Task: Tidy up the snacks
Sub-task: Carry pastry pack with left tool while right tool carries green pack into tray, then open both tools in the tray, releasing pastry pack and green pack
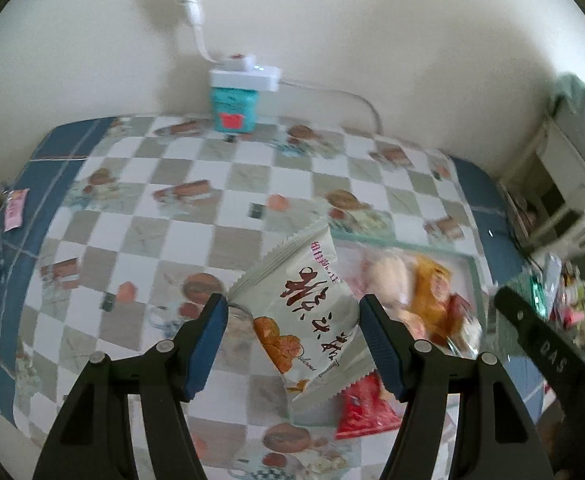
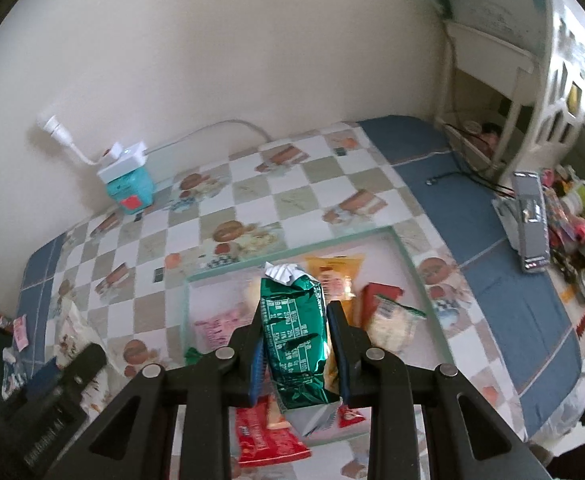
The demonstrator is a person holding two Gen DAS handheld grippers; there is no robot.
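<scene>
A checkered tablecloth (image 1: 228,176) printed with food pictures and bordered in blue covers the tabletop, which runs back to a plain cream wall (image 1: 372,40). At the far edge a teal box (image 1: 234,110) stands against the wall with a white power strip (image 1: 246,76) on top. A white shelf unit (image 2: 504,60) stands past the far right corner, and small clutter crowds the right edge.

A shallow tray with a pale green rim (image 2: 292,245) lies near the front edge, holding an orange packet (image 2: 334,270), a red packet (image 2: 266,440) and others.

The left gripper (image 1: 294,326) has its blue-padded fingers (image 1: 208,344) spread wide — a white snack packet (image 1: 312,308) with brown lettering lies between them at a slant, over the tray's left rim; whether the pads touch it cannot be told.

The right gripper (image 2: 296,340) is clamped on a green foil packet (image 2: 296,332) — held upright above the tray, its crimped top end pointing away from the camera.
</scene>
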